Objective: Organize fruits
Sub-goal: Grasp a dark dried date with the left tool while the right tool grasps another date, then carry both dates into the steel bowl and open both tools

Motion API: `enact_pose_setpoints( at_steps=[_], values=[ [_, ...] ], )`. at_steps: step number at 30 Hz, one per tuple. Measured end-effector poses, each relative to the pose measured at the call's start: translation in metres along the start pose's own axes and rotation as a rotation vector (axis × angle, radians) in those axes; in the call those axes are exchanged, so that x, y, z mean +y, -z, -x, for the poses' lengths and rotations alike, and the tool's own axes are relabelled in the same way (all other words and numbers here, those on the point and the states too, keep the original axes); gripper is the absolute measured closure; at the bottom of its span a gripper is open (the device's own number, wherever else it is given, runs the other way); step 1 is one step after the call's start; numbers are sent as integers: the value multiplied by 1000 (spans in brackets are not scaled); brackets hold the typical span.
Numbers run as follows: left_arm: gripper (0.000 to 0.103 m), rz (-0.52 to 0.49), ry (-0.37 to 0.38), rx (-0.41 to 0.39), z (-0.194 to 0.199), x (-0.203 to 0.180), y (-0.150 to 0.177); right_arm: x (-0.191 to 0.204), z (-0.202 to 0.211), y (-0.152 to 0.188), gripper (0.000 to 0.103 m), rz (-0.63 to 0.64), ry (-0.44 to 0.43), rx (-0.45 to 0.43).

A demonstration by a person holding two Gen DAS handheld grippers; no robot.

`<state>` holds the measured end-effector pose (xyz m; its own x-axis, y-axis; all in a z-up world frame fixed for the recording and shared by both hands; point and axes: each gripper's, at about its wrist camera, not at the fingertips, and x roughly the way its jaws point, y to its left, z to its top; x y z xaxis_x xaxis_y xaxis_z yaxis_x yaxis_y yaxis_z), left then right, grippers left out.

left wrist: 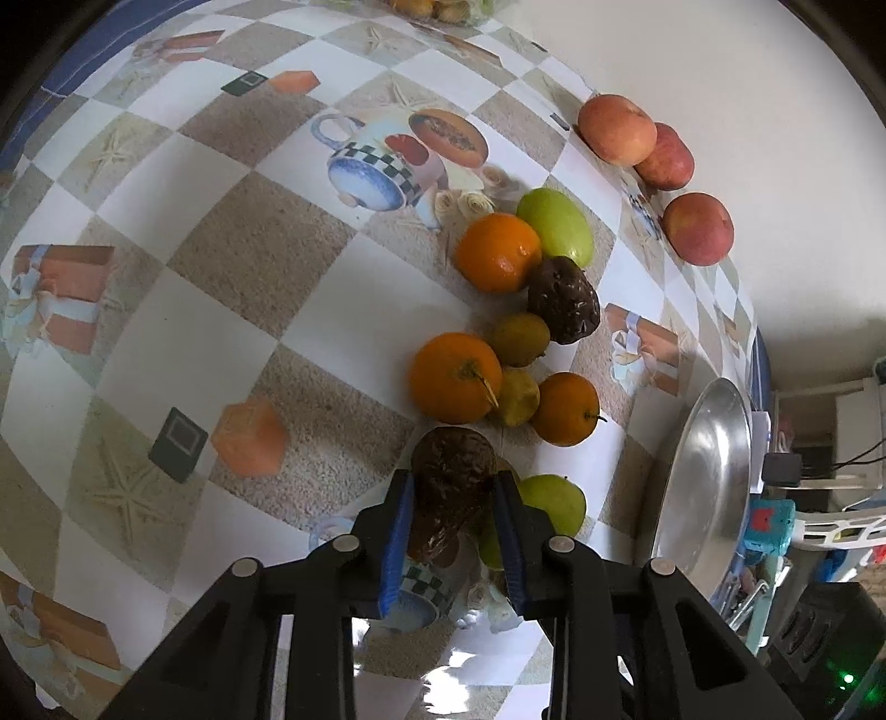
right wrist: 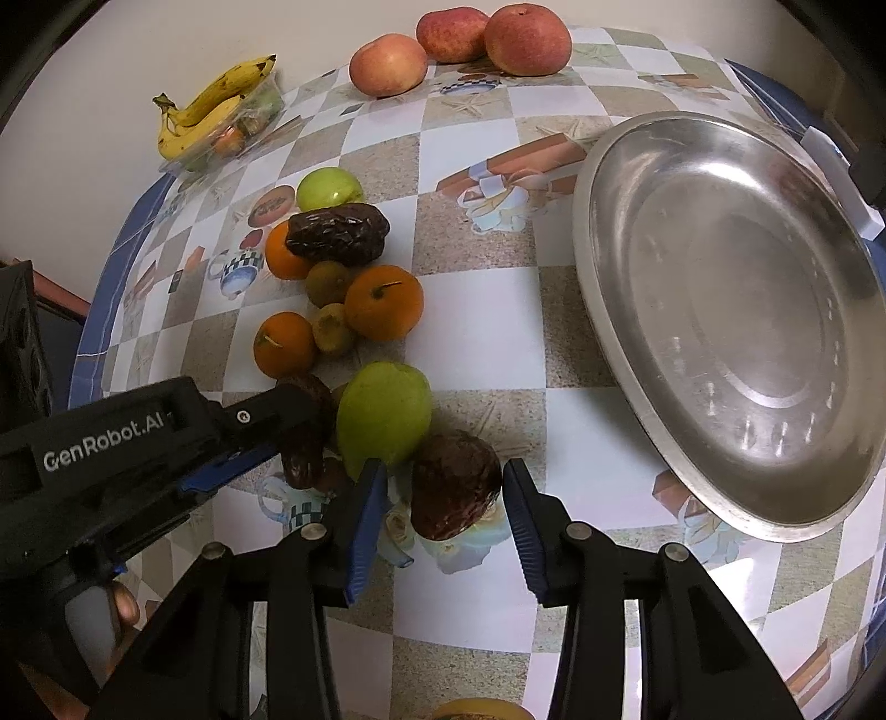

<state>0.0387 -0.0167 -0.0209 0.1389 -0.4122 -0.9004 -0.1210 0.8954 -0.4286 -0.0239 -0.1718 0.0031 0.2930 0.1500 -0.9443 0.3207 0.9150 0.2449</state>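
Observation:
My left gripper (left wrist: pixel 451 490) is shut on a dark brown wrinkled fruit (left wrist: pixel 448 487); the same fruit (right wrist: pixel 302 437) shows in the right wrist view between the left gripper's fingers. My right gripper (right wrist: pixel 443 482) is open around a second dark brown fruit (right wrist: pixel 454 484) that lies on the table, with a gap on its left side. A green pear-like fruit (right wrist: pixel 382 412) lies between the two. Further off lie oranges (right wrist: pixel 382 302), small yellow-green fruits (right wrist: pixel 332 327), a third brown fruit (right wrist: pixel 338 232) and a green apple (right wrist: pixel 326 185).
A large steel plate (right wrist: pixel 736 321) lies at the right. Three red apples (right wrist: pixel 526 39) stand by the far wall. A clear tray with bananas (right wrist: pixel 216 105) sits at the back left. The checkered tablecloth (right wrist: pixel 482 343) covers the table.

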Motion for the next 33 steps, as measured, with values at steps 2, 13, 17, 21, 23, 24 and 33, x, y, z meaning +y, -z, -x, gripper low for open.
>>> enact_pose_setpoints(
  at_steps=[2, 13, 17, 21, 23, 24, 33],
  values=[
    [72, -7, -2, -2, -1, -1, 0, 0, 0, 0, 59, -1, -3, -1],
    [67, 13, 28, 15, -9, 0, -1, -7, 2, -1, 67, -21, 13, -13],
    [68, 11, 32, 17, -8, 0, -1, -6, 2, -2, 67, -17, 15, -17],
    [68, 19, 34, 21, -6, 0, -1, -4, 4, -1, 67, -8, 22, -22],
    [68, 18, 45, 14, -3, -1, 0, -4, 5, -1, 68, -7, 28, -29],
    [68, 13, 51, 7, 0, -2, 0, -5, 7, -1, 68, -8, 28, -35],
    [68, -72, 87, -91, 32, -26, 1, -4, 44, -9, 67, -18, 18, -156]
  ],
)
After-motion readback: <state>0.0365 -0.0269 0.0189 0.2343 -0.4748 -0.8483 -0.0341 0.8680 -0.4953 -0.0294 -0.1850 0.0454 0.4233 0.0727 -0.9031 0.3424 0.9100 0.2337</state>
